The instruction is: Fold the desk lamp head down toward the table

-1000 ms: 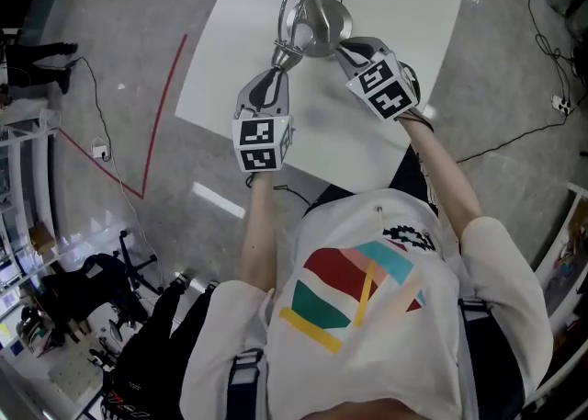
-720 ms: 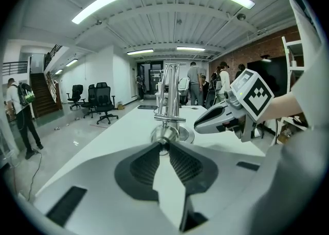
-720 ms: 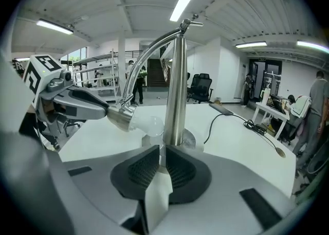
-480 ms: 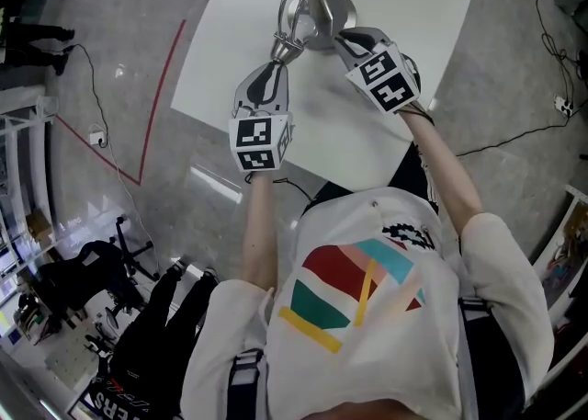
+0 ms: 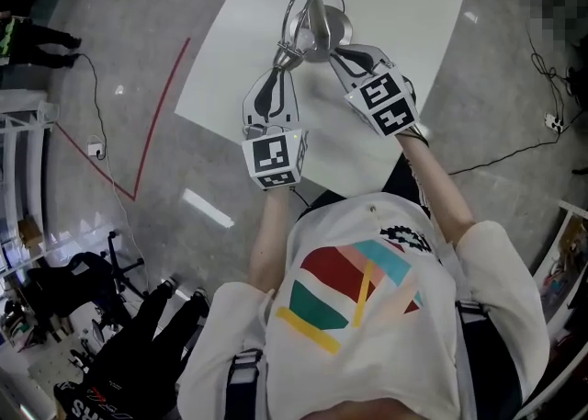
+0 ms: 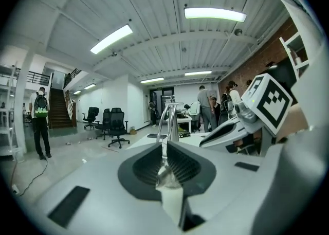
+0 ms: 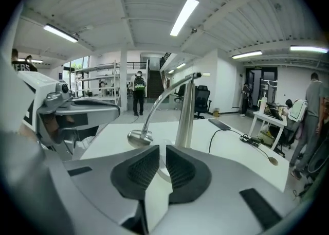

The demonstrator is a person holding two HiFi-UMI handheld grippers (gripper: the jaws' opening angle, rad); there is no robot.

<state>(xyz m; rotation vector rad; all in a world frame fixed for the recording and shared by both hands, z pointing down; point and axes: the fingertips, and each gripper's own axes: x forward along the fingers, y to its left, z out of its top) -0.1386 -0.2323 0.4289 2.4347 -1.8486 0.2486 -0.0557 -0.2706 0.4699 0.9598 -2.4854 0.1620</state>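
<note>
Strip-lit workshop hall; a white bench (image 5: 404,14) carries the lamp. Left gripper (image 5: 283,58): fingers (image 6: 144,164) closed on the lamp head (image 7: 140,137), which sits low beside the lamp base (image 5: 327,30); contact with the bench cannot be confirmed. Right gripper (image 5: 336,49): fingers (image 7: 139,169) nearly together, a slit only, nothing seen clamped, tips at the base rim. The curved neck (image 7: 159,95) rises to the upright post (image 7: 185,113). Judgement: polished metal, stiff and slippery, neck probably springy. Hold where head meets neck and keep the base pinned.

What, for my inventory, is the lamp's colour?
The desk lamp is shiny silver; right gripper view shows it best.
</note>
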